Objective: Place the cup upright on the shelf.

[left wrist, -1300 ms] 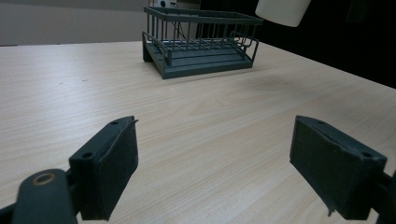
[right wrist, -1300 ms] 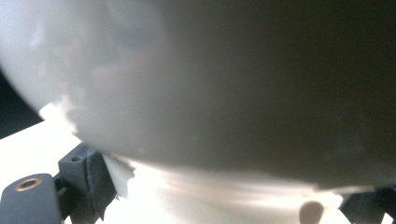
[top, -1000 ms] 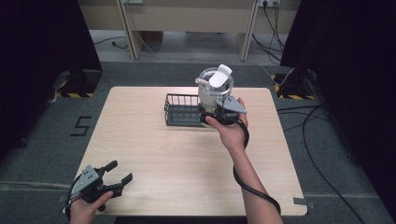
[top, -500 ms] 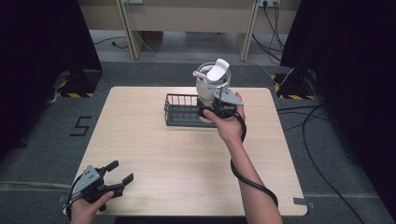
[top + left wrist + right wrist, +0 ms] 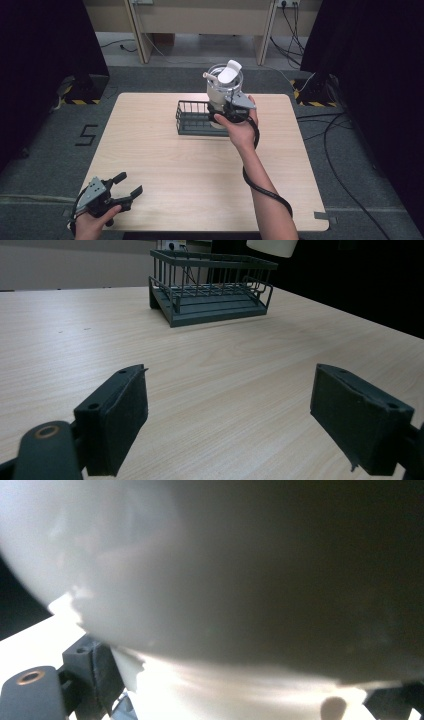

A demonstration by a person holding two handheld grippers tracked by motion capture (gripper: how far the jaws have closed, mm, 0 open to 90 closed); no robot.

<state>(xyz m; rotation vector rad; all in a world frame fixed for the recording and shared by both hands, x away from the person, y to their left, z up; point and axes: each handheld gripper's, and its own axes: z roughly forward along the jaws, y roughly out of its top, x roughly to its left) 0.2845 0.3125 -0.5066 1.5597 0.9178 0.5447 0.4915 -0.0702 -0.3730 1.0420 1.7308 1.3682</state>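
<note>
Jug [image 5: 223,82]: held above rack [image 5: 195,119] at tabletop's [image 5: 150,150] far side, gripped low by right fingers [image 5: 97,672]. Rigid, smooth plastic, likely light and top-heavy; base grip advised. Left fingers [image 5: 117,425] wide, empty.

A light wooden table [image 5: 165,150] stands on grey carpet. A dark wire rack [image 5: 192,118] sits directly on it toward twelve o'clock, near the far edge. From the rack down to six o'clock the wood lies bare.
</note>
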